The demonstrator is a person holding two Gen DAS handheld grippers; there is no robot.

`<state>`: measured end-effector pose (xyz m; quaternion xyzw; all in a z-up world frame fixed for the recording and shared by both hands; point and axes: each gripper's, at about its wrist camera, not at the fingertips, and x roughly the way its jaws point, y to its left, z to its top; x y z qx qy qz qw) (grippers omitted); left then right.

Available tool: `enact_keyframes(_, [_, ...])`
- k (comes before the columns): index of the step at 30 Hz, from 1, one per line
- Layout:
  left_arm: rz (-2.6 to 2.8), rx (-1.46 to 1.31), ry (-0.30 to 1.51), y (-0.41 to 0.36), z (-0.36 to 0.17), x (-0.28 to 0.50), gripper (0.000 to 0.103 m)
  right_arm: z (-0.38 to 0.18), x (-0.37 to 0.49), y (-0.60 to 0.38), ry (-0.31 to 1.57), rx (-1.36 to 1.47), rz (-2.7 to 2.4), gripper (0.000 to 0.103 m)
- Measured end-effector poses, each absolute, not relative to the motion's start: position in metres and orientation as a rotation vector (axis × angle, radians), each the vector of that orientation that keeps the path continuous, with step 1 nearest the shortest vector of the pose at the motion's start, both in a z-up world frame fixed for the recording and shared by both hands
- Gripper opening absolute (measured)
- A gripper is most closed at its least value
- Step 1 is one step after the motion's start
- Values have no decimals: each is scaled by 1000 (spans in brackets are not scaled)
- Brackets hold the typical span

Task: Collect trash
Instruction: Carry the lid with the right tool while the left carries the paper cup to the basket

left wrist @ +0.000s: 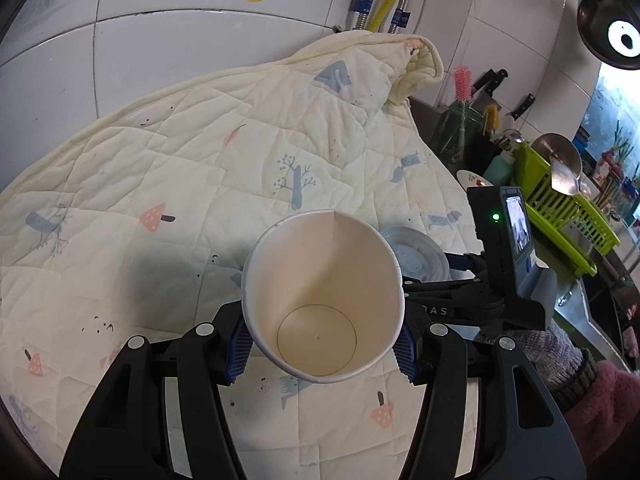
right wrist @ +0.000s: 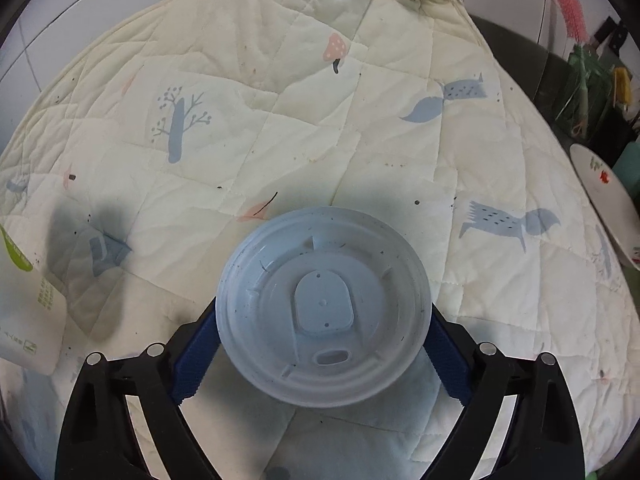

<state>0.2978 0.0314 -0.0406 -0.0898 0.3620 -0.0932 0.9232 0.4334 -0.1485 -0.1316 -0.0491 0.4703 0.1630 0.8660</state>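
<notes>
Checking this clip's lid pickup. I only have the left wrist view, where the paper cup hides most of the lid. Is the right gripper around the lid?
Observer: Yes. In the right wrist view the lid lies between the blue pads of the right gripper, one at each side of its rim.
Operator: Is it gripped?
Observer: I cannot tell. The pads meet the rim's outline, but no squeeze shows.
Operator: Where is the sip hole?
Observer: The sip hole is on the side nearest the gripper's body.
</notes>
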Motion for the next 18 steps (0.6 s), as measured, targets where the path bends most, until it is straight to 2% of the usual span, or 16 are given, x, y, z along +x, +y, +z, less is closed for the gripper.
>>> enact_keyframes(10, [-218, -186, 731, 22, -30, 275, 57, -102, 390, -179, 932, -62, 347, 89])
enact_keyframes(18, [-283, -174, 725, -6, -18, 244, 57, -79, 295, -219, 889, -40, 296, 89])
